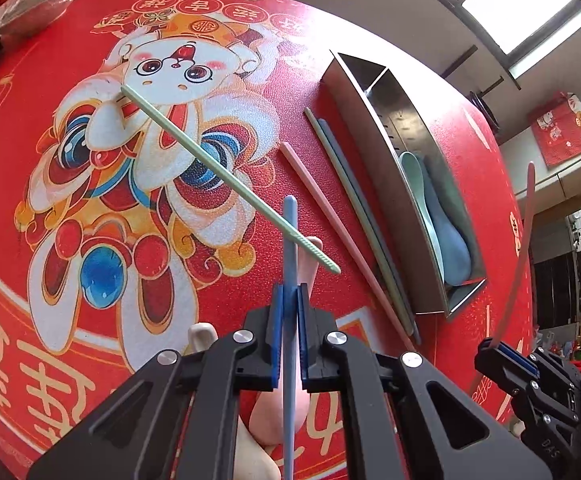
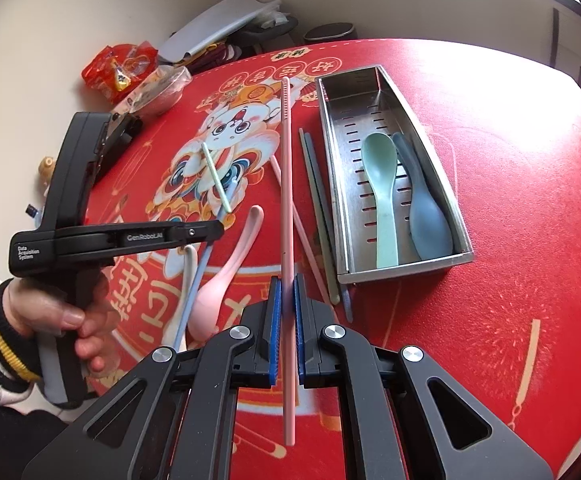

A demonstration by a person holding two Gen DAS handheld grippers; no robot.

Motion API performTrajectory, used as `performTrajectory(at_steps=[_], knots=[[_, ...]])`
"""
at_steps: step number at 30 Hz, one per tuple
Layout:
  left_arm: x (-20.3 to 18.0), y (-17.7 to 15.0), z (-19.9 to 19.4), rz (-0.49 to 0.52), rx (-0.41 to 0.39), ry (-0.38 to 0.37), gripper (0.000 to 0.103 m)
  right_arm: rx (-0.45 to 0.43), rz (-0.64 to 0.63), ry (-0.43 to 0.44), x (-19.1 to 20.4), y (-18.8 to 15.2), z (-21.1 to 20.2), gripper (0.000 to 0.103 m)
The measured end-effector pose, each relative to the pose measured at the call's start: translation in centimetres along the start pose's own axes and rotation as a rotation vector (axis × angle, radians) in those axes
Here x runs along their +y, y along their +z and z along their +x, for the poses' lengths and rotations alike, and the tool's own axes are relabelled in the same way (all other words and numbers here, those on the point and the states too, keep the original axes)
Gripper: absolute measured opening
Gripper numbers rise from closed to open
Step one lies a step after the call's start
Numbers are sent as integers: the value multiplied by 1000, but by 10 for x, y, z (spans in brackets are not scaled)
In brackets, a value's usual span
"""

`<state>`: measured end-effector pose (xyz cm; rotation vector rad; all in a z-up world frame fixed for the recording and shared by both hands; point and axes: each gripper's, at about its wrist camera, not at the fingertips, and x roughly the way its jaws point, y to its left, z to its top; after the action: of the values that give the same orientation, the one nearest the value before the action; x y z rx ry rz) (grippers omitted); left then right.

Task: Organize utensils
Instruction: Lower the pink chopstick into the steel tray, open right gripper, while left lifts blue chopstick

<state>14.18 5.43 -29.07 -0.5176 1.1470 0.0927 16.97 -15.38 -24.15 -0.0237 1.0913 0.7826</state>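
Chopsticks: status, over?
Left gripper shut on blue chopstick. Right gripper shut on pink chopstick. Green chopstick crosses blue. Tray holds two spoons.

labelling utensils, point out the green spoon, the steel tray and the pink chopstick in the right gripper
green spoon (image 2: 378, 156), right wrist view, on its bowl
steel tray (image 2: 400, 270), right wrist view, on its near wall
pink chopstick (image 2: 286, 184), right wrist view, on its shaft above the pads

White lettering reading "GenRobot.AI" runs along the black arm of the left gripper (image 2: 218, 232) at centre left of the right wrist view, with "Data Acquisition System" printed on its body further left. Large gold Chinese characters cross the red tablecloth (image 2: 510, 200), too distorted to read. "DAS" marks the right gripper (image 1: 490, 346), lower right.
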Motion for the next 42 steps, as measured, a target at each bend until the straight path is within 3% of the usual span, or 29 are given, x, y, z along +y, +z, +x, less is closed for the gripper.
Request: performTrajectory(at_steps=[11, 17, 28, 35, 42], knots=[[21, 1, -40, -92, -22, -109, 6, -6, 25, -1, -11, 7, -2, 6], [0, 5, -49, -35, -40, -166, 6, -16, 22, 0, -11, 17, 0, 6], [-7, 14, -51, -35, -69, -184, 6, -24, 35, -19, -18, 17, -6, 6], [-3, 34, -65, -66, -127, -194, 6, -58, -42, -57, -26, 62, -5, 6], [3, 57, -79, -100, -192, -184, 6, -53, -94, -71, -32, 115, 21, 6]])
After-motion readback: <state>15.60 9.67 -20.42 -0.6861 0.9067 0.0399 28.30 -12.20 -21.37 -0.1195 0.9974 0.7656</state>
